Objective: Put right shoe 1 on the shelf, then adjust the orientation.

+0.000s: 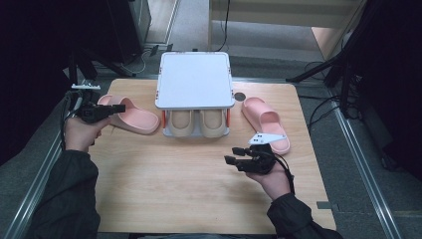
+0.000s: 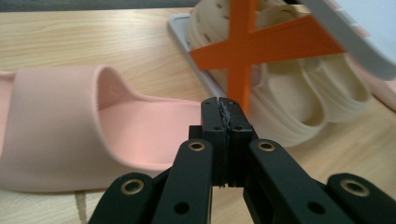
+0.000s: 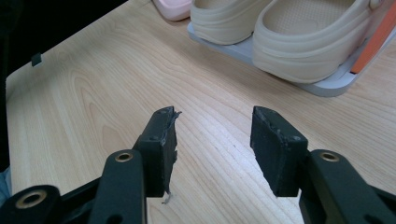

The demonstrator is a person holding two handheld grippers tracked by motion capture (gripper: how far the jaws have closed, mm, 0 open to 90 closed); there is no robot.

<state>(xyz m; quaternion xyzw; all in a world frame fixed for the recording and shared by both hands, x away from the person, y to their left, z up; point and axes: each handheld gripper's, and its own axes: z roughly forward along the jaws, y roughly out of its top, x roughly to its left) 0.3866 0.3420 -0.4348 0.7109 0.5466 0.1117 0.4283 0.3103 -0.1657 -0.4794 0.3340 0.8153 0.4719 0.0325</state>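
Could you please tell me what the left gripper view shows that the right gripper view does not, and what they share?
Left gripper view: the left gripper, jaws shut with nothing between them, in front of a pink rubber slide slipper, and the orange crossed side brace of the rack.

Right gripper view: the right gripper, jaws open over bare wood.

Both: the pair of beige clog shoes on the grey plastic rack's lower shelf, and the light wooden table.

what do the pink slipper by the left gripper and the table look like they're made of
Pink slipper: probably soft moulded foam or rubber, matte; it looks like one seamless piece with thick rounded edges and fine ribbing on the footbed. Table: wood or wood-look laminate, smooth with a slight sheen; pale grain lines run across it, but which of the two is unclear.
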